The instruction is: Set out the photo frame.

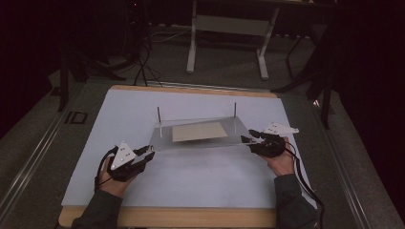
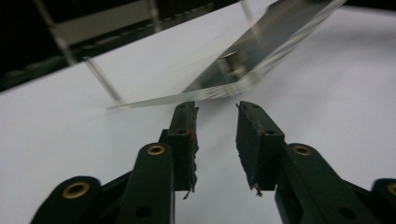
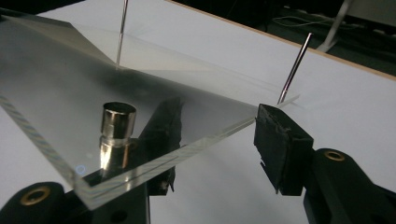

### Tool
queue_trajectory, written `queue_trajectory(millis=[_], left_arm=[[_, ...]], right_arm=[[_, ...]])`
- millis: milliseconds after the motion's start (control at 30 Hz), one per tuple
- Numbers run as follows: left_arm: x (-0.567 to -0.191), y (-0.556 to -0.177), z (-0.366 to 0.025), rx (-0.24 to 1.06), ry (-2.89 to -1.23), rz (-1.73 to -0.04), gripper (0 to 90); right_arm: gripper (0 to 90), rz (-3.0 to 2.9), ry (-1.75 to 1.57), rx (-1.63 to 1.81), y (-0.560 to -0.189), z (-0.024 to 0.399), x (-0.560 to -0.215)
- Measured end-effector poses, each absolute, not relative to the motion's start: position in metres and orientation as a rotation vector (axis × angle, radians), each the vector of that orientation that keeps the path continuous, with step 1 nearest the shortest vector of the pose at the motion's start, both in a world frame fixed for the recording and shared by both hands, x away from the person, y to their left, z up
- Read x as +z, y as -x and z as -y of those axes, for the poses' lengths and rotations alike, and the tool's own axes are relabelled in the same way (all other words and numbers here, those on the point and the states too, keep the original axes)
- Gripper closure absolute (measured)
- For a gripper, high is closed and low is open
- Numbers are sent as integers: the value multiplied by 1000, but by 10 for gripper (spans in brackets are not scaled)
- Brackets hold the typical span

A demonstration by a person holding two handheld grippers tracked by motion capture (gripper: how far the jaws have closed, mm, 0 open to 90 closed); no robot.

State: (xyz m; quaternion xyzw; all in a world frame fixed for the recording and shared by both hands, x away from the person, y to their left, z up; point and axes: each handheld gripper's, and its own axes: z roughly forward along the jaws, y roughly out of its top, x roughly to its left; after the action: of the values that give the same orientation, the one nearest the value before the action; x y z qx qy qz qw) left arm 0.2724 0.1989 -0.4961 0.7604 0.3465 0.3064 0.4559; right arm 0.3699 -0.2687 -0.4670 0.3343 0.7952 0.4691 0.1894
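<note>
One clear plate [image 1: 200, 131], two thin rods [image 1: 158, 116] (upright), one tan sheet [image 1: 199, 131], two grippers [image 1: 125, 160].

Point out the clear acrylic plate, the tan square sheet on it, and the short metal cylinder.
Clear acrylic plate [image 1: 236, 128]: high view, bare right part.
Tan square sheet [image 1: 199, 131]: high view, its middle.
Short metal cylinder [image 3: 118, 122]: right gripper view, its side.

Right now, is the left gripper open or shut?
Open. The left gripper shows a clear gap between its jaws, just short of the clear plate's corner, gripping nothing.

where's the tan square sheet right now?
In the high view the tan square sheet lies mid-table on the clear acrylic plate, nearer the two thin upright metal rods, between the left gripper and right gripper.
</note>
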Motion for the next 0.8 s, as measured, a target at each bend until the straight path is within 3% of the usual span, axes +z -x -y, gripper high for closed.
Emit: queue_trajectory(millis=[33, 100, 267, 400, 800], left_arm=[[-497, -274, -199, 778, -1880, -857, 573], [-499, -280, -197, 807, -1882, -836, 521], [-499, -295, -183, 821, -1894, -743, 539], [-488, -306, -183, 830, -1852, -744, 567], [-475, -327, -194, 761, -1816, -726, 567]], right_arm=[[507, -2229, -931, 1332, -368, 269, -466], [509, -2224, -936, 1351, -368, 270, -464], [506, -2225, -928, 1314, -369, 270, -464], [462, -2236, -880, 1294, -367, 270, -464], [452, -2195, -744, 1383, -378, 272, -455]])
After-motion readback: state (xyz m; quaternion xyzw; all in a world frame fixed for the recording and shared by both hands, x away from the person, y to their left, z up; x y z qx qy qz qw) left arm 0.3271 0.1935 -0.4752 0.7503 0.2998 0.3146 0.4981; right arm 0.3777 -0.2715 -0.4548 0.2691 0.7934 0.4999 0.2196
